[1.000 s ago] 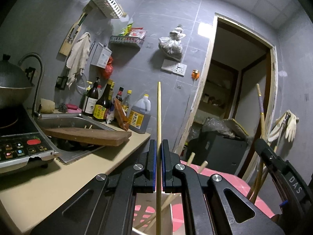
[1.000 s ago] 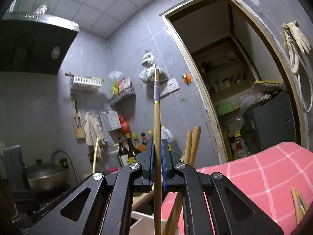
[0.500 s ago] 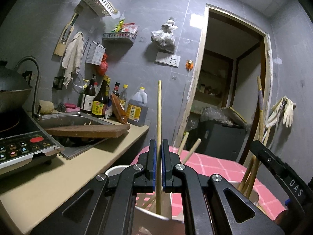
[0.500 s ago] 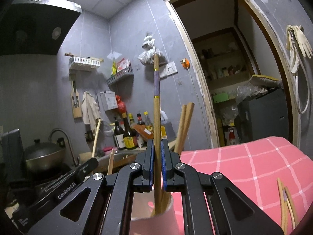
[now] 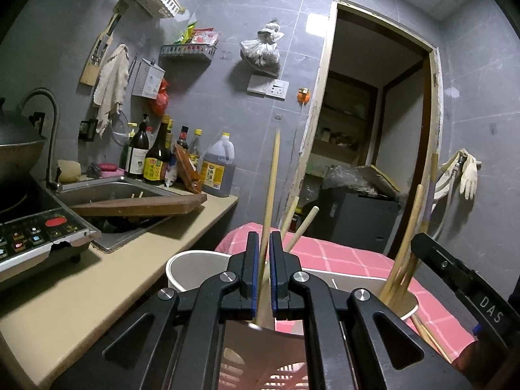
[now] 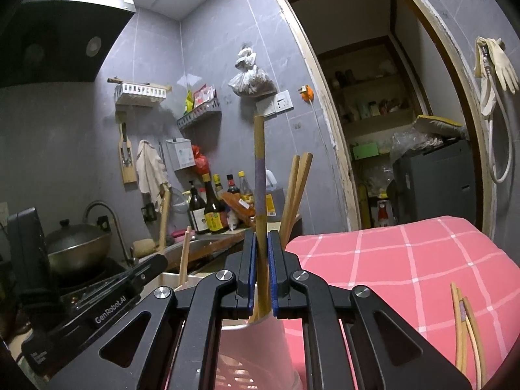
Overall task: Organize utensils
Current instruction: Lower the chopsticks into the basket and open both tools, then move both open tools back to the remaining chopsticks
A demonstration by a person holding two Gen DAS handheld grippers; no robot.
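Note:
My left gripper (image 5: 264, 243) is shut on a plain bamboo chopstick (image 5: 271, 182). The stick leans right at the top, and its lower end hangs just over the white paper cups (image 5: 195, 269) under the jaws. Two more chopsticks (image 5: 297, 224) rise behind the fingers. My right gripper (image 6: 261, 240) is shut on a purple-banded chopstick (image 6: 259, 169) held upright, with its lower end inside a pale cup (image 6: 260, 341). A chopstick pair (image 6: 299, 188) stands in that same cup. The left wrist view shows the right gripper's body (image 5: 455, 279) beside that cup (image 5: 403, 305).
Cups stand on a pink checked cloth (image 6: 406, 260), with loose chopsticks (image 6: 464, 325) at its right. A pink basket (image 5: 260, 377) lies below the jaws. To the left is a counter (image 5: 97, 292) with a sink (image 5: 107, 191), a board (image 5: 139, 206), bottles (image 5: 156, 159) and a hob (image 5: 35, 234). A doorway (image 5: 373, 146) opens behind.
Both grippers have tipped downward, bringing the cups into view as the chopsticks went down toward them. The left chopstick, upright before, now leans in the jaws.

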